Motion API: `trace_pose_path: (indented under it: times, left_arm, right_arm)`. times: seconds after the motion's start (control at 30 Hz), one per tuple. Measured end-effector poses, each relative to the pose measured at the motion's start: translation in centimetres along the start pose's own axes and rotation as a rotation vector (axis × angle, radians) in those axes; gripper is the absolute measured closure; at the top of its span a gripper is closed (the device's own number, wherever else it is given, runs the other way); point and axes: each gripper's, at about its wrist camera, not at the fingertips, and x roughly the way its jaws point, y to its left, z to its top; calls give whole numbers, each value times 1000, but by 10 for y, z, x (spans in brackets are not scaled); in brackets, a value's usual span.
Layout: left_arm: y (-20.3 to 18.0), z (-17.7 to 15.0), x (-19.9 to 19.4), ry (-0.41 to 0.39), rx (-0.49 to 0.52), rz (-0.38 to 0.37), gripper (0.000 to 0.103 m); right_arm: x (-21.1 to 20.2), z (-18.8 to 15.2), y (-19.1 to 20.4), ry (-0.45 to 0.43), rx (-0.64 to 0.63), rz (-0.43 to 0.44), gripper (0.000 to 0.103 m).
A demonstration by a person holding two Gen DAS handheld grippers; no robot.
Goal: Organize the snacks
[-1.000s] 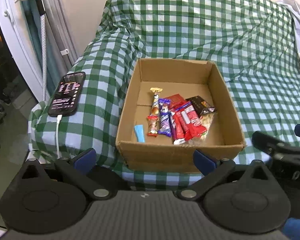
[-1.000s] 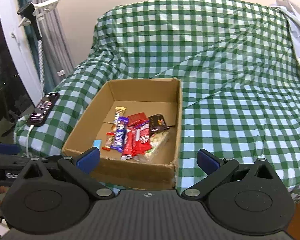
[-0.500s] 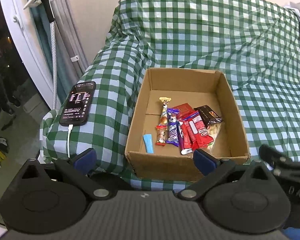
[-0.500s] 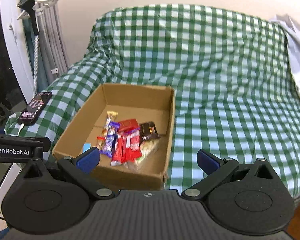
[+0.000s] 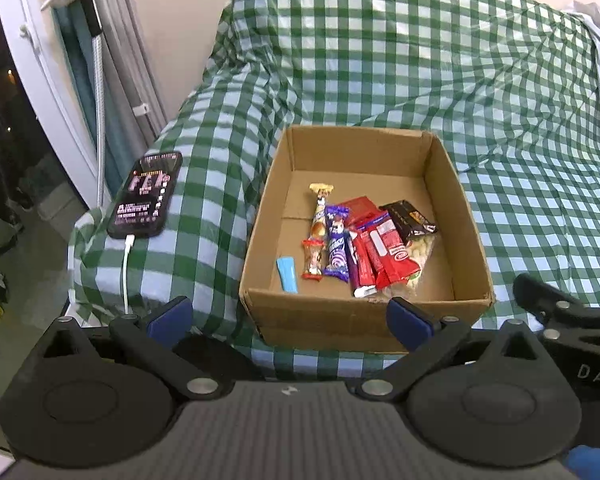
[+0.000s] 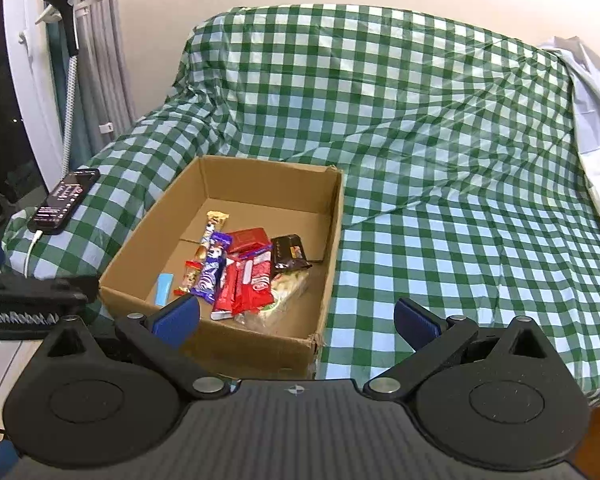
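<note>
Cardboard fills the space ahead of my jaws: the box (image 5: 364,312) sits on the checked cloth (image 5: 500,160), its near wall just beyond my left gripper (image 5: 288,318) and a little left of my right gripper (image 6: 296,320). Both sets of jaws stand wide apart and hold nothing.

Over the last second I have drawn both grippers back and up from the box. In the left view it has slid from dead ahead to slightly right of centre and looks smaller; in the right view more cloth shows past its far wall. The snacks (image 5: 364,240) have not shifted: they lie in the same loose fan on the box floor, the gold-ended bar (image 5: 319,216) and purple bar (image 5: 337,248) left of the red packs (image 5: 384,252), the dark pack (image 5: 410,218) at the right over a clear bag (image 5: 418,256), the blue stick (image 5: 287,275) alone nearest my left fingers (image 5: 170,316). A phone (image 5: 146,196) on its cable lies well to the left of the box, clear of my reach path.

I judge this a pull-back, either after a drop into the box or before a first pick; with nothing in my jaws and no snack on the cloth, I can't say which. If sorting remains, the overlapping red packs will need care, since gripping one could drag its neighbours.
</note>
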Motion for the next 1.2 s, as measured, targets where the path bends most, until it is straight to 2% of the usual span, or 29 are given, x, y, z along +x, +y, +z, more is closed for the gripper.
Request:
trace_pose_path:
  times: [0.2, 0.37, 0.57, 1.2]
  left_arm:
    - [0, 0, 3, -26, 6, 28, 0]
    - [2, 3, 12, 14, -9, -11, 0]
    - [-2, 2, 17, 25, 9, 5, 0]
    - [-3, 1, 16, 34, 9, 11, 0]
  right_arm:
    - [3, -1, 7, -7, -55, -3, 1]
    - [9, -2, 7, -3, -53, 33, 1]
    - [17, -4, 0, 34, -19, 26, 1]
    - [13, -5, -1, 28, -16, 34, 1]
